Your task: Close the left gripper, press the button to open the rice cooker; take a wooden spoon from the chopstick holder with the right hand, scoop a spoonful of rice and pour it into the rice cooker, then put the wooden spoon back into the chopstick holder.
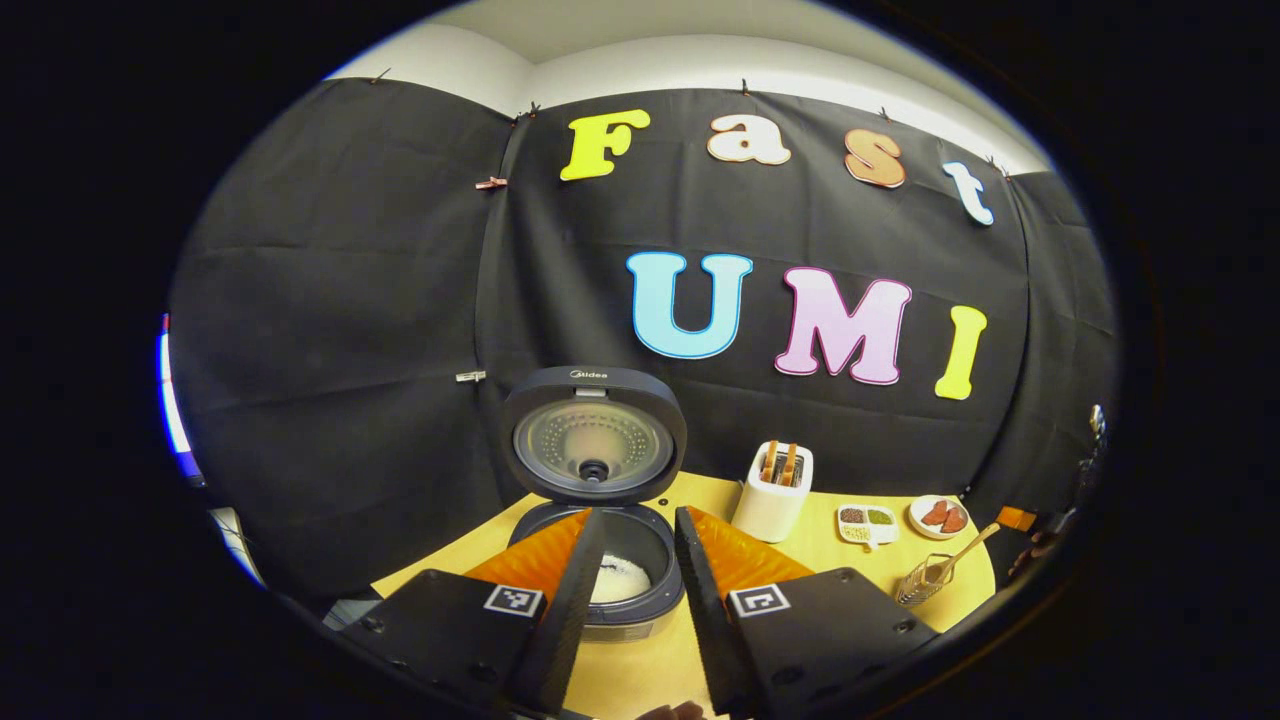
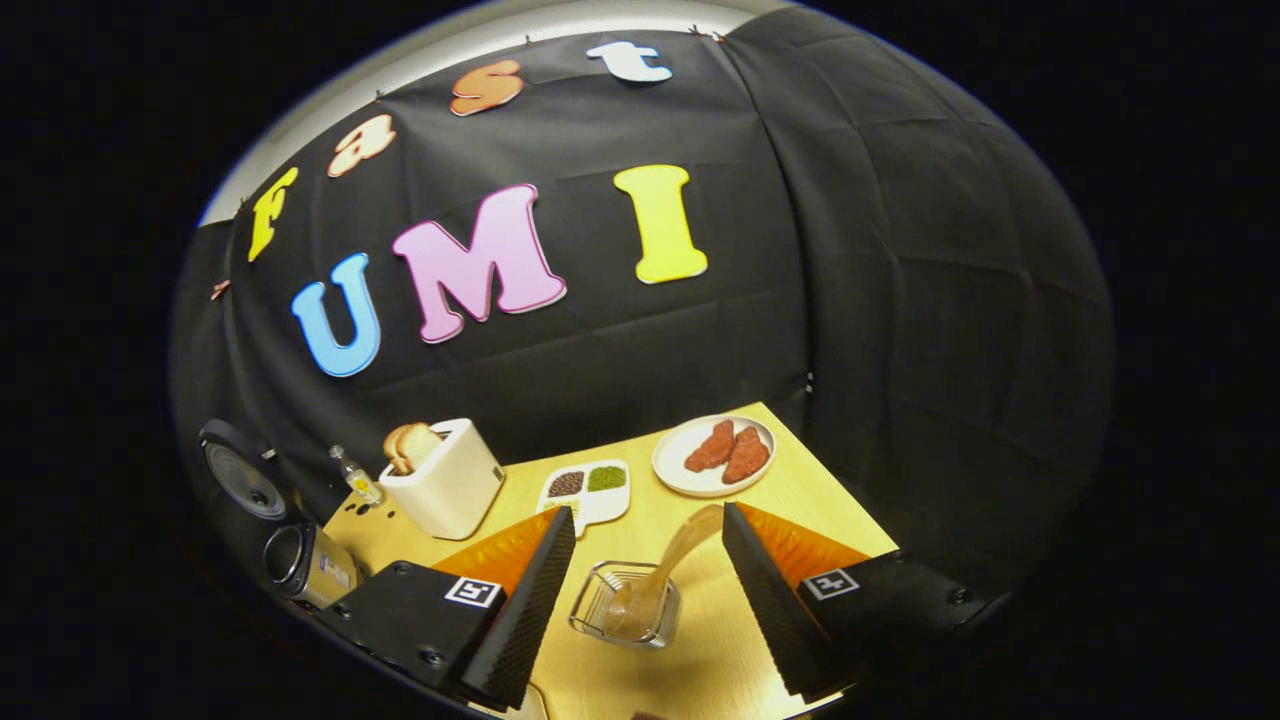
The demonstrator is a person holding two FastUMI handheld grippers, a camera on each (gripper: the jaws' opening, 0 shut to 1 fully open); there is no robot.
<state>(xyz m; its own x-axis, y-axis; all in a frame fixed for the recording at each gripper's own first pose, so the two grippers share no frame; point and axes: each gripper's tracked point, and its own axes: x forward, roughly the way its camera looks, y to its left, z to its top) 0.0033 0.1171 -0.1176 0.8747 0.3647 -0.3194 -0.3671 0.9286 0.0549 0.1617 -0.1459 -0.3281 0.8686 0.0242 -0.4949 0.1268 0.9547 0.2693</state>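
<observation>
In the left gripper view, the left gripper [image 1: 640,530] hangs over the near edge of the wooden table [image 1: 860,565] with its jaws parted and nothing between them. Straight ahead of it stands the rice cooker [image 1: 600,575], its lid [image 1: 594,433] swung up and standing upright behind the pot, the round inner plate facing the camera. A patch of white rice [image 1: 618,578] lies in the bottom of the dark inner pot. To the right of the cooker sits a white toaster [image 1: 772,492] with bread slices in its slots; further right are a small divided dish [image 1: 866,523] of grains and a white plate [image 1: 938,516] with reddish pieces on it. Near the table's right edge stands the wire chopstick holder [image 1: 922,583], and the wooden spoon [image 1: 962,553] rests in it, handle leaning up and to the right.

In the right gripper view, the right gripper [image 2: 645,535] is wide open and empty, held just above the chopstick holder [image 2: 625,605], which lies between and slightly below its fingers. The wooden spoon [image 2: 660,570] sits in that holder with its bowl down and its handle tilted up toward the right finger; whether it touches that finger cannot be told. Beyond are the divided dish [image 2: 588,490], the plate [image 2: 714,456], the toaster [image 2: 445,480] and, at far left, the rice cooker [image 2: 290,545] with its raised lid [image 2: 242,483]
</observation>
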